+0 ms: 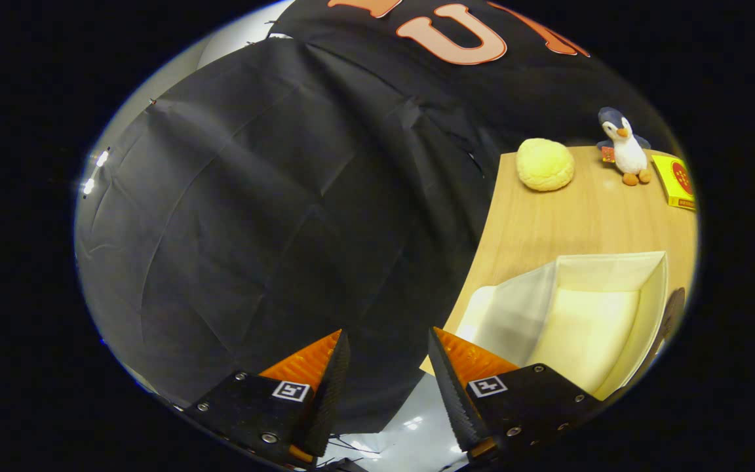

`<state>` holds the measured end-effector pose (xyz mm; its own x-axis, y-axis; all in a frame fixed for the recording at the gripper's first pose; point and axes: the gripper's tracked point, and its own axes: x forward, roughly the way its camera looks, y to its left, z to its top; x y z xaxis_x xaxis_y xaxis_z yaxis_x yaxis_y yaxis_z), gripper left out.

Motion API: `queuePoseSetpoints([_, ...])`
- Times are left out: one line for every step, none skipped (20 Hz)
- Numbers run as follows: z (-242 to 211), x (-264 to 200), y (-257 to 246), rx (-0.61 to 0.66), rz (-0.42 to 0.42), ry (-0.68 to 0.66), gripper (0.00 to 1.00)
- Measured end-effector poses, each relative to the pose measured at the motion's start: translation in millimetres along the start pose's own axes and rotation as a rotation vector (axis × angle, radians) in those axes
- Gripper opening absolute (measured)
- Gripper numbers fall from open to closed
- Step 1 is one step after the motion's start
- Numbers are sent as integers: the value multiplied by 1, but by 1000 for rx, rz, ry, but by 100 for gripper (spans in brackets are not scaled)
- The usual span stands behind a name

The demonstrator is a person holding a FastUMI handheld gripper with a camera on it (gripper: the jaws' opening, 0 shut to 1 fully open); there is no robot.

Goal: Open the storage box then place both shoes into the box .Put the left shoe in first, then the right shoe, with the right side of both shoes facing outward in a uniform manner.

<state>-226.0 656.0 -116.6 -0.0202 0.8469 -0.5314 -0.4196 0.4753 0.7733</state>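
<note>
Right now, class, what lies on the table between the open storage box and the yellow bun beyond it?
Nothing: in the gripper view, bare wooden table separates the storage box from the bun. The gripper is open, holding nothing.

The storage box (603, 321) is pale cream with thin walls, standing open on the wooden surface (548, 223), its inside bare. It sits on the near part of the surface, well apart from the yellow round cushion (544, 164).
</note>
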Motion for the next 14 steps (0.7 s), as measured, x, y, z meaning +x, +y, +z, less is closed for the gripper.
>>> queuePoseSetpoints([4,-8,-17,-11,-20,-16,78])
queuePoseSetpoints([8,-16,-35,-24,-46,-33,80])
queuePoseSetpoints([11,-27,-53,-40,-70,-51,85])
queuePoseSetpoints([12,-39,-69,-60,-99,-75,86])
queuePoseSetpoints([15,-51,-87,-84,-133,-91,89])
queuePoseSetpoints([15,-64,-106,-107,-171,-106,90])
queuePoseSetpoints([16,-77,-123,-133,-208,-121,93])
queuePoseSetpoints([17,-93,-139,-160,-242,-136,93])
queuePoseSetpoints([16,-106,-155,-185,-274,-149,95])
queuePoseSetpoints([12,-117,-172,-202,-301,-157,95])
queuePoseSetpoints([9,-127,-187,-210,-327,-163,96])
queuePoseSetpoints([5,-136,-202,-213,-347,-166,96])
queuePoseSetpoints([1,-144,-219,-206,-371,-171,96])
queuePoseSetpoints([-5,-151,-237,-192,-398,-168,96])
